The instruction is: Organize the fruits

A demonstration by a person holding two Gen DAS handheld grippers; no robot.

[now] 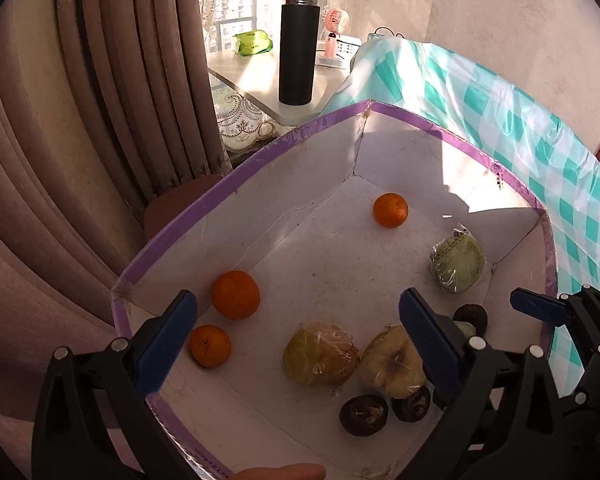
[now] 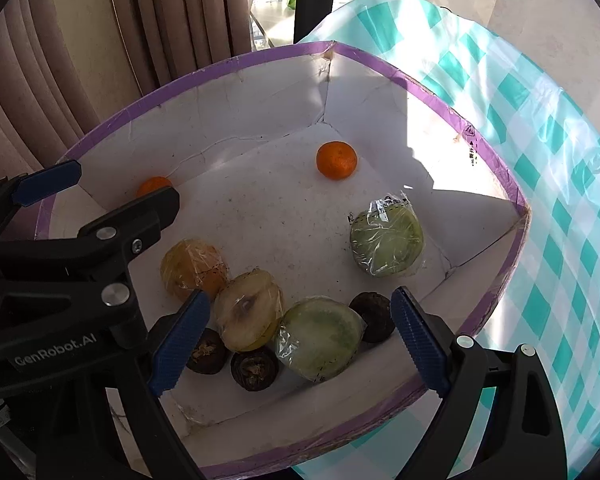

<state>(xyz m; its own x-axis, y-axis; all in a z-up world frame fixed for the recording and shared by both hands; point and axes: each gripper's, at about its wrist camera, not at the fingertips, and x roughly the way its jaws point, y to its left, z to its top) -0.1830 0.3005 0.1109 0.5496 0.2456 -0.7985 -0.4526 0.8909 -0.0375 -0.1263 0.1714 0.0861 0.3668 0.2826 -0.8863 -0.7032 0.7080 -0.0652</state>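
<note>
Both grippers, left gripper (image 1: 298,326) and right gripper (image 2: 300,330), hover with fingers wide, empty, over the purple-rimmed box (image 2: 204,64) holding tangerines (image 2: 336,160) and wrapped fruit (image 2: 386,242).

A white cardboard box with purple-taped rims (image 2: 384,70) sits on a teal-and-white checked tablecloth (image 2: 540,184) that fills the right of both views. On the box floor lie three mandarins, one near the far corner (image 2: 336,160) and two at lower left (image 1: 236,295) (image 1: 210,346), four plastic-wrapped fruit halves (image 2: 386,240) and several dark round fruits (image 2: 254,368) at the lower centre.
</note>
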